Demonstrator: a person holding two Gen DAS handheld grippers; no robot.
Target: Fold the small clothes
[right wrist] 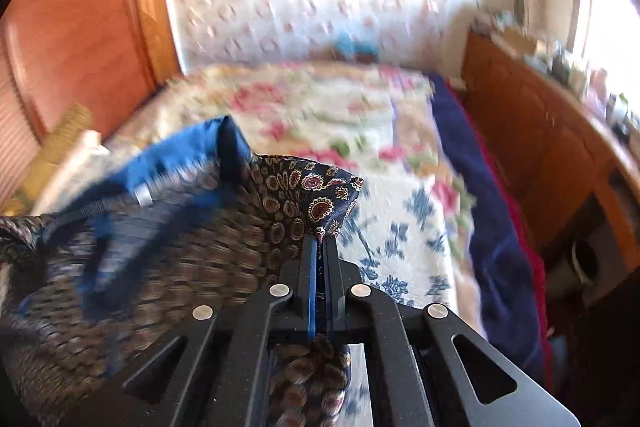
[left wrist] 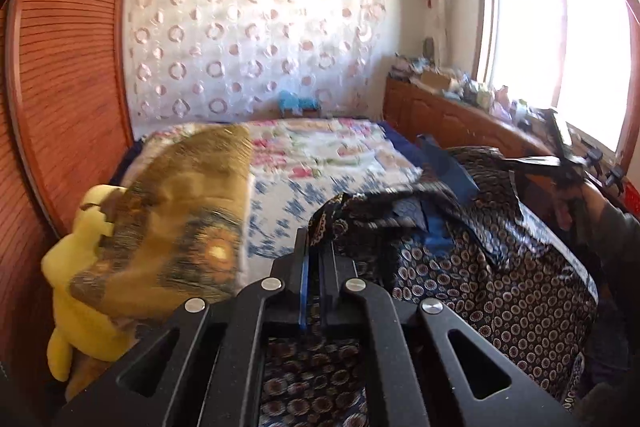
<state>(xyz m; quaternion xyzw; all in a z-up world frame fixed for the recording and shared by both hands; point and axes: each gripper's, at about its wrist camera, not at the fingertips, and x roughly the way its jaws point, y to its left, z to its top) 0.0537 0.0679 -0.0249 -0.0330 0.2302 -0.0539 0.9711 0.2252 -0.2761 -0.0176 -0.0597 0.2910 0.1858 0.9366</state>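
Observation:
A dark navy garment printed with small brown and red rings, lined in plain blue, hangs stretched above the bed between both grippers. In the left wrist view my left gripper is shut on one edge of it, and the cloth runs down between and under the fingers. My right gripper is shut on another edge, with a printed fold standing up just past its tips. The left wrist view also catches the right gripper at the far right, blurred, with a hand behind it.
The bed has a floral quilt with a blue blanket along its right side. A yellow plush toy and a brown patterned blanket lie at the left by a wooden wardrobe. A cluttered wooden cabinet runs under the window.

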